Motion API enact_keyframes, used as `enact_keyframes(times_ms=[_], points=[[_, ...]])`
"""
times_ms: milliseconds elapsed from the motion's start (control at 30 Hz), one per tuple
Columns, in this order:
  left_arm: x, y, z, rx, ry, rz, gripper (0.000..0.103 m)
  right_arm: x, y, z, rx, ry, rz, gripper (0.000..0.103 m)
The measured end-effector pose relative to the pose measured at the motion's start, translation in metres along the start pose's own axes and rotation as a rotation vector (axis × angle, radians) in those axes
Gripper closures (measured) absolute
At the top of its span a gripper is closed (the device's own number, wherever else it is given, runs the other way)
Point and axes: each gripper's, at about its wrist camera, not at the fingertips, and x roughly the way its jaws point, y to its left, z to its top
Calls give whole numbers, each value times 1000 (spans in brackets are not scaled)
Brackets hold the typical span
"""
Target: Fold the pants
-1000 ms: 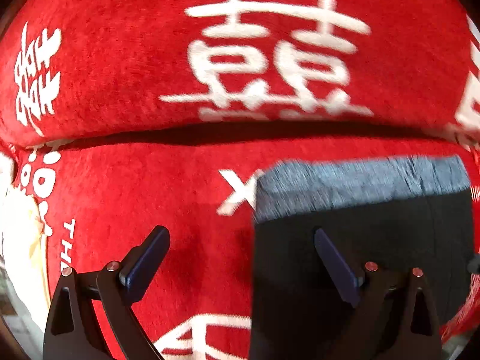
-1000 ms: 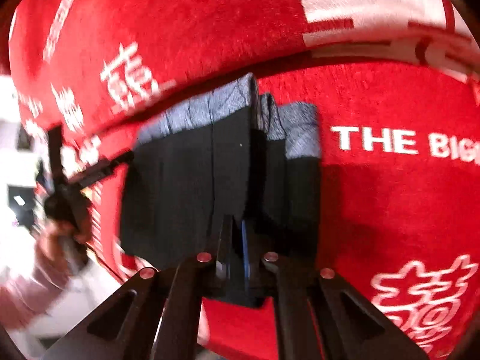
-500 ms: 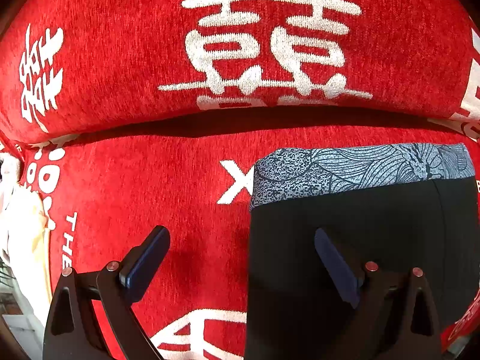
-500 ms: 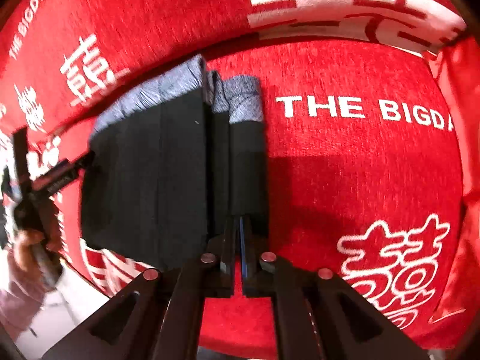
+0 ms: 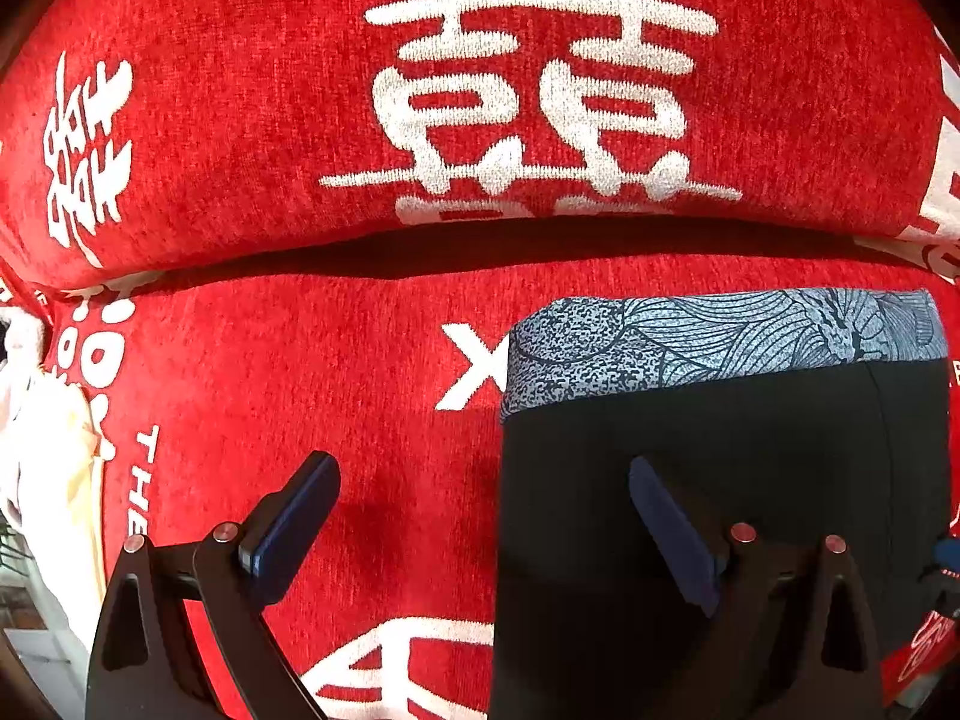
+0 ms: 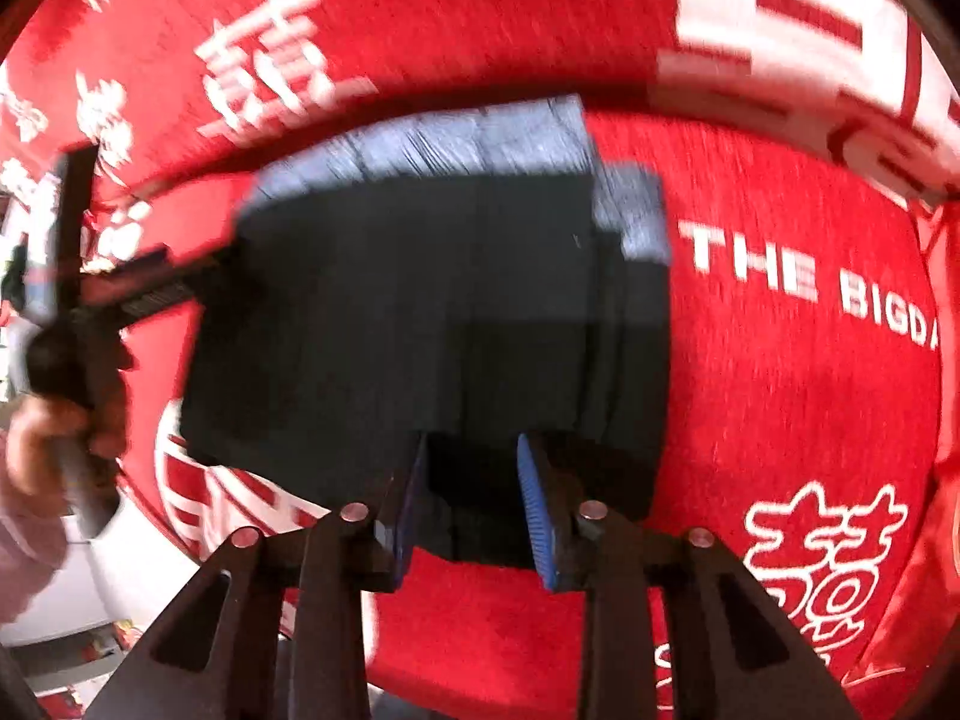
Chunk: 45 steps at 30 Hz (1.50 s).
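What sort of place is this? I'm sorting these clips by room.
Probably a living room at home: the black pants lie folded on a sofa seat under a red cover with white wedding characters, with a matching back cushion behind.

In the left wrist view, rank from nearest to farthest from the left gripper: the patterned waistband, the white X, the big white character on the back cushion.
From the left gripper:
1. White X, just ahead, left of the pants.
2. Patterned waistband, ahead and right; near the X, hard to separate.
3. Big white character, clearly farthest, on the back cushion.
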Motion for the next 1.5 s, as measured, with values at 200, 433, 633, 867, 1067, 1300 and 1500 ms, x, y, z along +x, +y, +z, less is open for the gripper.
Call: enact_keyframes(times_ms=[200, 433, 633, 867, 1067, 1300, 1500], points=[[-2, 2, 0, -5, 9, -3, 5, -3, -3, -4, 14, -26, 14, 65], [-14, 6, -8, 16, 22, -35, 5, -5, -6, -10, 31, -33, 24, 61], [-22, 18, -20, -6, 73, -253, 5, -9, -9, -13, 29, -21, 41, 54], [-17, 22, -29, -22, 146, -361, 4, -16, -55, -19, 182, -25, 153, 35], [-2, 25, -24, -67, 196, -405, 1, -13, -80, -18, 280, -59, 218, 25], [15, 40, -16, -106, 259, -509, 1, 7, -98, -6, 301, -27, 337, 24], [41, 49, -15, -132, 332, -644, 1, 19, -111, 10, 304, 9, 465, 24]])
